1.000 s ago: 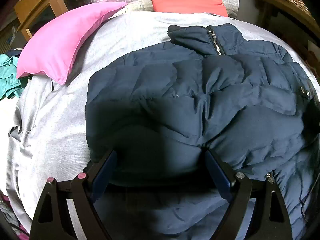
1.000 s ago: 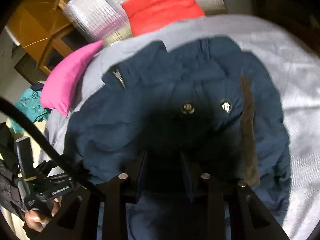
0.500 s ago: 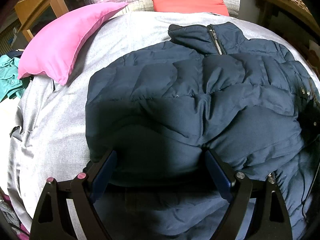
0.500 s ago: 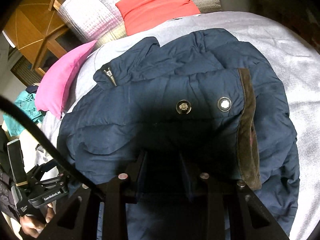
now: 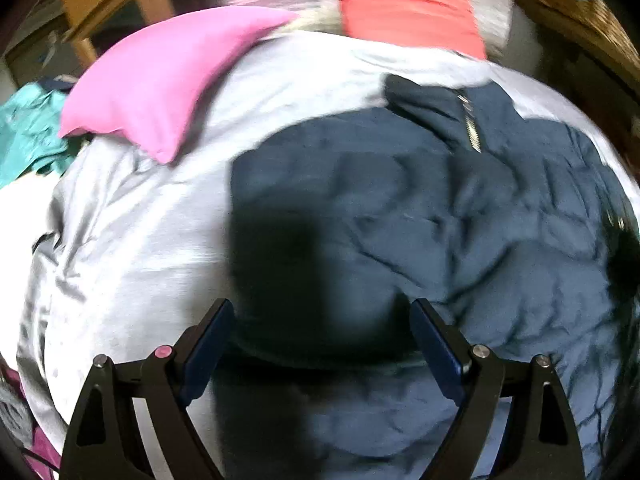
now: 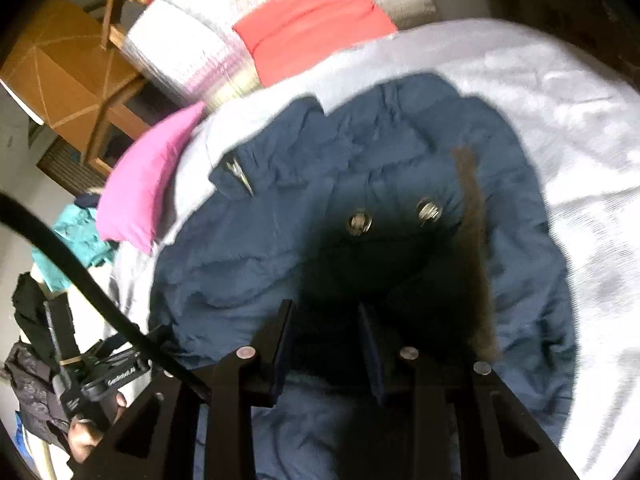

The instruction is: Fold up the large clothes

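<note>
A navy puffer jacket (image 5: 432, 216) lies spread on a bed covered with a grey sheet (image 5: 132, 240), its collar and zipper (image 5: 472, 132) toward the head of the bed. Taking the jacket as the landmark: a pink pillow (image 5: 160, 76) lies on the sheet beyond its left shoulder, a red pillow (image 5: 404, 8) sits beyond the collar against a silvery quilted cushion (image 6: 200, 40), and teal clothing (image 5: 28, 132) is heaped off the bed past the pink pillow. The left tongs (image 5: 322, 344) stand wide apart over the near hem of the jacket, with dark fabric showing between the blue pads (image 5: 208, 348); whether the pads touch the cloth cannot be told from the blurred left wrist view. In the right wrist view the jacket (image 6: 260, 248) shows two metal snaps (image 6: 360, 222) and a brown fuzzy trim strip (image 6: 476, 248) running down its right side. The right tongs (image 6: 326, 344) are narrow, pads close either side of a fold of the jacket's near edge, apparently pinching it, though shadow hides the contact. To the left of the jacket in that view, a hand (image 6: 92, 428) grips the handle of the other device, with a black cable (image 6: 80, 276) arcing across.
</note>
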The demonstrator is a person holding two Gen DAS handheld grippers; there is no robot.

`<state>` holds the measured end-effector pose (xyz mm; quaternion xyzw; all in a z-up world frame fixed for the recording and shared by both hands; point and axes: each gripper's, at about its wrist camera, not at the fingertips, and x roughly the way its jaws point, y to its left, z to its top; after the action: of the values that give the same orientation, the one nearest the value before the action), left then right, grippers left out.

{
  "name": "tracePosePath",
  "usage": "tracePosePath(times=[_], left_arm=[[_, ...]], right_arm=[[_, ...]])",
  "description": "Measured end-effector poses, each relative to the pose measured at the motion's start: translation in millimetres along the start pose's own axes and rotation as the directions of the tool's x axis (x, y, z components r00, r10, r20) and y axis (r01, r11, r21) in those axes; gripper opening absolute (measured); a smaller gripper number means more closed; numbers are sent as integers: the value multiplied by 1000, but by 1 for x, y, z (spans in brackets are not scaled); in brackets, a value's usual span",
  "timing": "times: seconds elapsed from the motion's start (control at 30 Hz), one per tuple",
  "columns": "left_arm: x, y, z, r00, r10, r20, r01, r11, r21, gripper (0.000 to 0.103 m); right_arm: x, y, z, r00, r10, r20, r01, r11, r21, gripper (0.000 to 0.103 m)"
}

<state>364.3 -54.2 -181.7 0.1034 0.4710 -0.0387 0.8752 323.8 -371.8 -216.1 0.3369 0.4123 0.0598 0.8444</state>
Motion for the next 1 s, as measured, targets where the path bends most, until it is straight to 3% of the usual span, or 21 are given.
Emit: tracePosePath(times=[0.17,0.3,0.4,0.57,0.7,0.8,1.0], left_arm=[[17,31,-2,995,82,-53,-86,994,-71,89],[34,34,-4,993,59,-101,-67,994,-81,89],[39,31,-4,992,62,-111,-70,995,-72,89],[30,35,-2,993,67,-96,-74,994,-79,89],[11,30,1,998,59,-30,-62,995,-84,89],[10,18,0,999,30,-22,-31,998,-55,89],[25,0,-7,995,79,-65,-77,997,24,89]], right_arm=[[-12,-19,2,1000,-8,20,7,998,67,37],[12,-35,0,998,-26,-53,32,993,116,35],[20,-36,-1,998,-24,-61,31,992,122,36],[4,-26,1,1000,-21,-16,22,996,89,37],[-9,4,-1,998,50,45,-49,999,-22,37],[0,23,-8,995,96,5,-96,992,-82,37],[45,32,-23,992,18,-128,-32,994,-107,36]])
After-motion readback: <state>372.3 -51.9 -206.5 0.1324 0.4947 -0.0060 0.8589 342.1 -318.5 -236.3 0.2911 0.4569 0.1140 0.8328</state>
